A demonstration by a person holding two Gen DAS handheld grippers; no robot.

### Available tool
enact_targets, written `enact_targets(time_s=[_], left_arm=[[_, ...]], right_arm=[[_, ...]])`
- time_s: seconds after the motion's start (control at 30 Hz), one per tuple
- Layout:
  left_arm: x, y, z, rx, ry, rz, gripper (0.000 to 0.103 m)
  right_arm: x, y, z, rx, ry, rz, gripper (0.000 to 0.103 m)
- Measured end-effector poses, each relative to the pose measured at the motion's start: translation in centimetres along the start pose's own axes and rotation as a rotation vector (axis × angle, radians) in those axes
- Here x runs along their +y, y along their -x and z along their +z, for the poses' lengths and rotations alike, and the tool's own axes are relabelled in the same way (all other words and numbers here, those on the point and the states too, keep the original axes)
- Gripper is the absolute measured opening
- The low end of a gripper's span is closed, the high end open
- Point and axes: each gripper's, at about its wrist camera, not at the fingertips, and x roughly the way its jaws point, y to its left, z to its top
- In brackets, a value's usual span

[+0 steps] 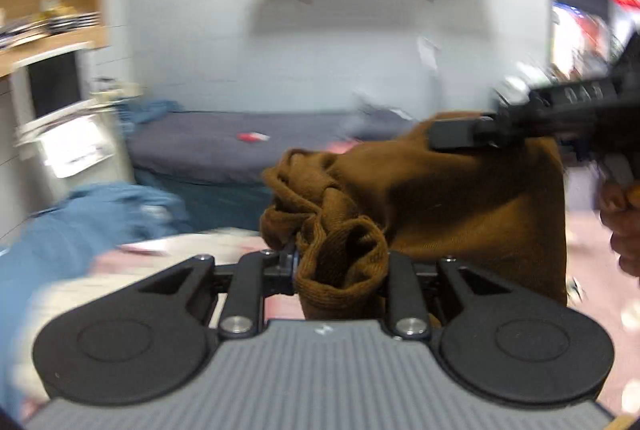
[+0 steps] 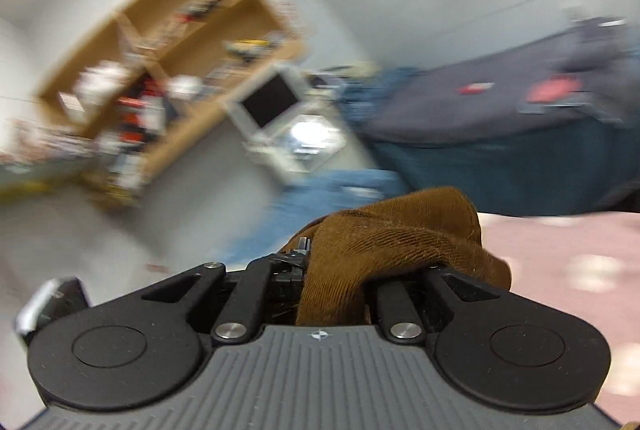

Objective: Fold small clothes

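A brown knit garment (image 1: 460, 198) hangs stretched in the air between both grippers. In the left wrist view my left gripper (image 1: 340, 262) is shut on a bunched, rolled edge of it, and the fabric hides the fingertips. My right gripper (image 1: 452, 136) comes in from the upper right, clamped on the garment's other top corner, with a person's hand (image 1: 624, 230) behind it. In the right wrist view the same brown garment (image 2: 400, 230) spills over my right gripper (image 2: 336, 262) and covers its pads. Both views are blurred by motion.
A pink patterned surface (image 2: 560, 270) lies below. Blue clothes (image 1: 80, 230) are heaped at the left. Behind stand a bed with a dark grey cover (image 1: 240, 146), a wooden shelf unit (image 2: 160, 70) and a white monitor (image 2: 272, 102).
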Motion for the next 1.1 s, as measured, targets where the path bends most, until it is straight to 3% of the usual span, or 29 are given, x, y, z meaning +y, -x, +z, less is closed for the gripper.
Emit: enact_targets(time_s=[0.1,0.17,0.23,0.27,0.33,0.4,0.43,0.47,0.5,0.57,0.63,0.73,0.87,0.97,1.03,1.1], left_arm=[[7.6,3.5,0.1,-0.008,0.110,0.122,0.025],[11.8,3.4,-1.4,0.036,0.200,0.215,0.025],[15.6,1.8,-4.2,0.116,0.292,0.256,0.027],[17.2,0.9,-5.8,0.160,0.341,0.261,0.036],[19.8,1.4,-8.6,0.140,0.444,0.238,0.052],[20.7,2.7,-9.6,0.101,0.487,0.235,0.072],[20.7,3.1,-9.6,0.101,0.475,0.258,0.082],[20.2,3.3,-9.3,0.108,0.450,0.303,0.100],[19.8,3.7,-8.9,0.111,0.414,0.338,0.103],[17.2,3.3,-7.3,0.116,0.350,0.372,0.103],[15.6,4.3,-5.6,0.136,0.303,0.395,0.103],[11.5,4.8,-3.4,0.213,0.238,0.385,0.103],[6.9,4.5,-1.5,0.276,0.118,0.357,0.103],[4.0,2.9,-1.3,0.362,0.012,0.514,0.103],[2.4,1.3,-1.6,0.456,-0.072,0.638,0.103],[1.6,0.9,-2.1,0.471,-0.106,0.626,0.103]], right_arm=[[4.1,-5.6,1.5,0.019,0.044,0.144,0.020],[4.6,-10.7,0.9,0.063,-0.009,0.181,0.020],[4.7,-16.7,-1.0,0.164,0.040,0.118,0.020],[3.9,-19.2,-2.4,0.215,0.010,0.051,0.021],[2.7,-23.2,-5.6,0.301,0.064,-0.074,0.023],[2.5,-23.9,-7.8,0.255,0.184,-0.081,0.028],[2.5,-23.4,-8.4,0.228,0.231,-0.061,0.031],[2.5,-22.8,-8.6,0.214,0.255,-0.043,0.038],[2.7,-22.3,-8.4,0.209,0.264,-0.033,0.043],[2.8,-21.2,-7.1,0.205,0.264,-0.043,0.089],[3.3,-19.5,-5.7,0.195,0.265,-0.080,0.103],[5.7,-18.0,-3.3,0.218,0.312,-0.098,0.103],[8.7,-17.7,-2.1,0.372,0.465,-0.082,0.103],[10.5,-17.6,-3.1,0.500,0.586,-0.035,0.103],[11.2,-17.6,-3.8,0.530,0.635,-0.034,0.103],[11.7,-17.8,-4.5,0.546,0.683,-0.057,0.103]])
